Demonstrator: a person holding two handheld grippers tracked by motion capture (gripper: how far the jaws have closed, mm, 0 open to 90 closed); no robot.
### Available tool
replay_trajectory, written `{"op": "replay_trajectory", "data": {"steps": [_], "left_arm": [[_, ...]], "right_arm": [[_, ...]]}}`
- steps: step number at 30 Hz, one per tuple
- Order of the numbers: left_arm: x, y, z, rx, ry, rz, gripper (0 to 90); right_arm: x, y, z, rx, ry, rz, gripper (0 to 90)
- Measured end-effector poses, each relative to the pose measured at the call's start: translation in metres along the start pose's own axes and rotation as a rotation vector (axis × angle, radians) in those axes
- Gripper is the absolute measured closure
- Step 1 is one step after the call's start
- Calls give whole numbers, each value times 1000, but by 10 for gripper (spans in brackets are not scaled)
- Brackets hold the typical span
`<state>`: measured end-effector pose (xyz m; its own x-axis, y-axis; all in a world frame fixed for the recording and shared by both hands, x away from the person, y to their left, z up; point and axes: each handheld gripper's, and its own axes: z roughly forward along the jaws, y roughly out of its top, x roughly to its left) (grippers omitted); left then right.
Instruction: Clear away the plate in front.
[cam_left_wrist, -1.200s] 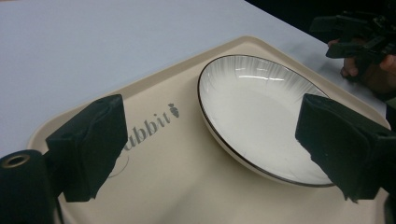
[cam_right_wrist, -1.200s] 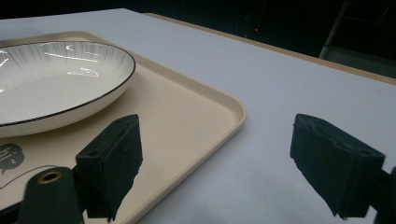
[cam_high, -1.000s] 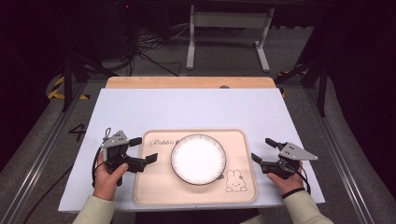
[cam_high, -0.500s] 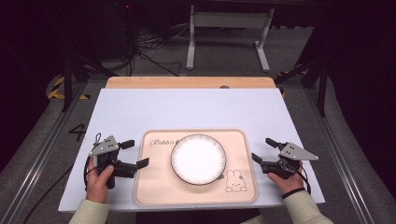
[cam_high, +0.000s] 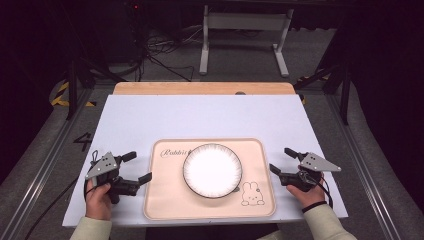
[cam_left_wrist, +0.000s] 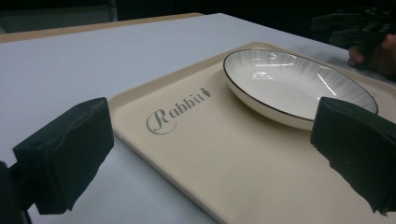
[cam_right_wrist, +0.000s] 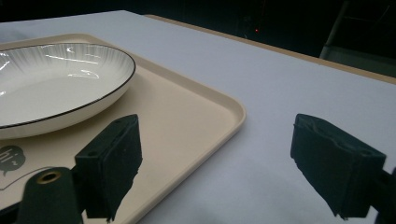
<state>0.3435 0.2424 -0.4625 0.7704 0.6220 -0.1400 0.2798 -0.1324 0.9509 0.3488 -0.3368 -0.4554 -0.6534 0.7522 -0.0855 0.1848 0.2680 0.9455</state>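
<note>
While both forearms come in from the near edge, the left hand (cam_high: 98, 196) grips its handle well left of the tray (cam_high: 165, 200), and the left gripper (cam_high: 137, 166) points right toward the tray's left rim with its jaws spread wide and nothing between them. From the left gripper view, one pad (cam_left_wrist: 65, 154) hangs over the white table (cam_left_wrist: 70, 70) and the other over the tray, with the tray's "Rabbit" lettering (cam_left_wrist: 175, 111) between them and the plate (cam_left_wrist: 299, 86) just beyond. On the other side, the right hand (cam_high: 303, 186) rests near the table's near right corner, and the right gripper (cam_high: 281, 160) points left and slightly away, toward the tray's right rim; its jaws are also spread and empty, one pad (cam_right_wrist: 112, 161) above the tray's corner, the other above bare table. At the tray's middle sits the plate, white with a dark rim, empty, upright, apart from both grippers. Beside it, at the tray's near right, is a small rabbit drawing (cam_high: 251, 193).
</note>
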Motion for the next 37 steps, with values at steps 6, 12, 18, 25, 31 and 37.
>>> {"op": "replay_trajectory", "data": {"steps": [6, 12, 18, 25, 31, 37], "left_arm": [[3, -6, -6, -2, 10, 26, 3], [4, -9, -9, -10, 14, 50, 3], [3, -9, -7, 2, 25, 53, 2], [4, -8, -5, 32, 31, 40, 4], [3, -8, -4, 30, 45, 40, 4], [6, -8, -5, 21, 50, 2, 4]], "right_arm": [[0, 0, 0, -6, 0, 2, 167], [0, 0, 0, -5, -1, 2, 165], [0, 0, -1, -5, 0, 4, 161], [0, 0, -1, -6, 3, 2, 159], [0, 0, -1, -6, 1, 2, 159], [-1, 0, -1, -7, 4, 4, 168]]}}
